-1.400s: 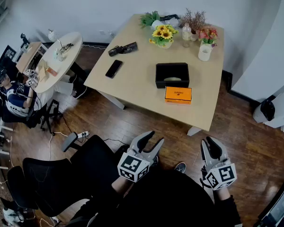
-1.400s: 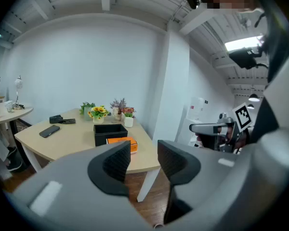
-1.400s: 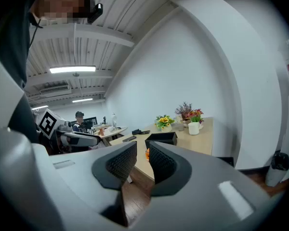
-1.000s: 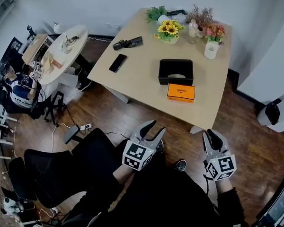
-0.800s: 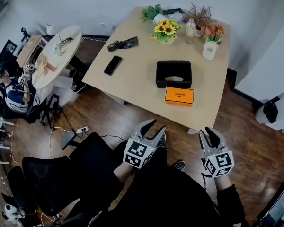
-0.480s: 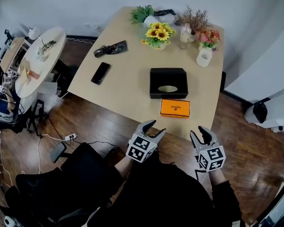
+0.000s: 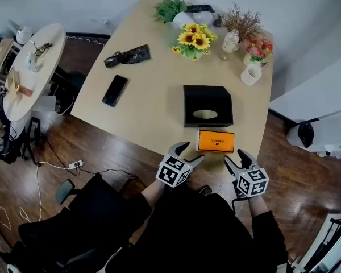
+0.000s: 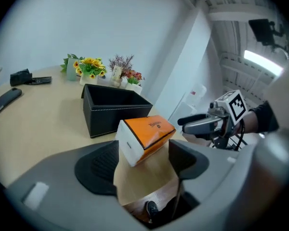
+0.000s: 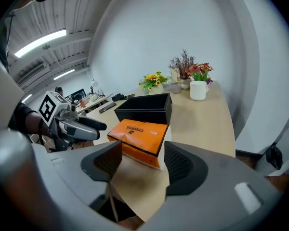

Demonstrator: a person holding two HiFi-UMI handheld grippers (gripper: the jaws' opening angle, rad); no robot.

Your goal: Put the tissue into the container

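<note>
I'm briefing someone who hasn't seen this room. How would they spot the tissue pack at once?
Find the large wooden table, then the open black box on it. Just beside that box, toward the table's near edge, lies the tissue pack: a flat packet, bright orange where its neighbour is black.

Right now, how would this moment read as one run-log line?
left gripper: jaws opening, empty | right gripper: jaws opening, empty | tissue pack: on table, untouched | container: behind pack
</note>
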